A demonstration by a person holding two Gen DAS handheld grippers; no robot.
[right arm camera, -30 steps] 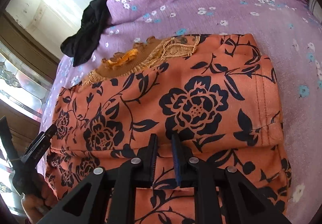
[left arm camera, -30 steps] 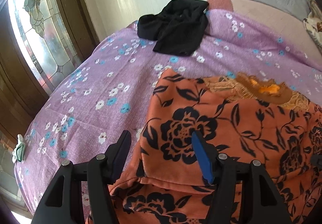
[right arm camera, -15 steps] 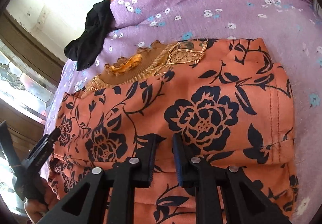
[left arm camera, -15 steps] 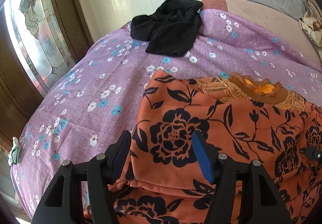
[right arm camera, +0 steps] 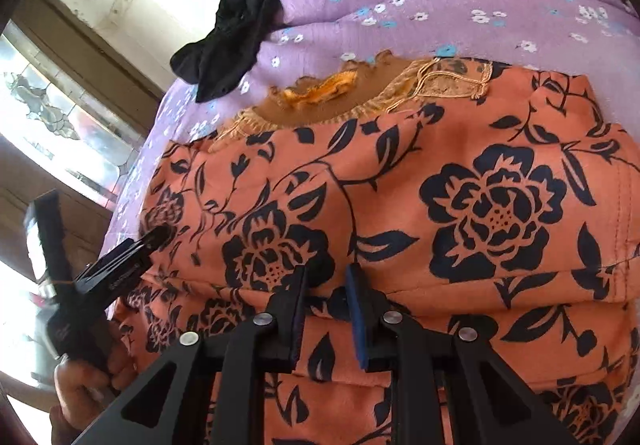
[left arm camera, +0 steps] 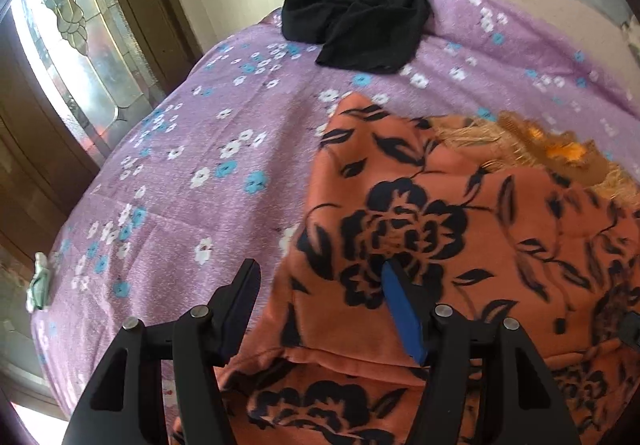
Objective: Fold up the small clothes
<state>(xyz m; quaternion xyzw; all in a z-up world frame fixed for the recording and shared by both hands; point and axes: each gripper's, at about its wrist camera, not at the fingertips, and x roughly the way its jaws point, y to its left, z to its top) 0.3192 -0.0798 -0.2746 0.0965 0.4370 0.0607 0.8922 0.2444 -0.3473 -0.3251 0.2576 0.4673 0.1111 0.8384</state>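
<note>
1. Just now the orange floral garment lies folded on the bed's purple flowered sheet, close to the bed's near edge, with its brown embroidered neckline turned toward the far edge.
2. A black garment sits crumpled at the bed's far edge, well apart from the orange one.
3. At the near edge, the left hand-held gripper is released: its jaws stand wide and are opening. One finger is over the bare sheet, the blue-padded one over the cloth, and the garment's left border lies between them without being pinched.
4. Over the folded hem, the right hand-held gripper has a narrow gap, and its jaws are opening. Cloth shows in the gap, but the pads do not press on it.
5. Seen from the right wrist, a person's hand grips the left tool's handle beside the garment's left border.
</note>
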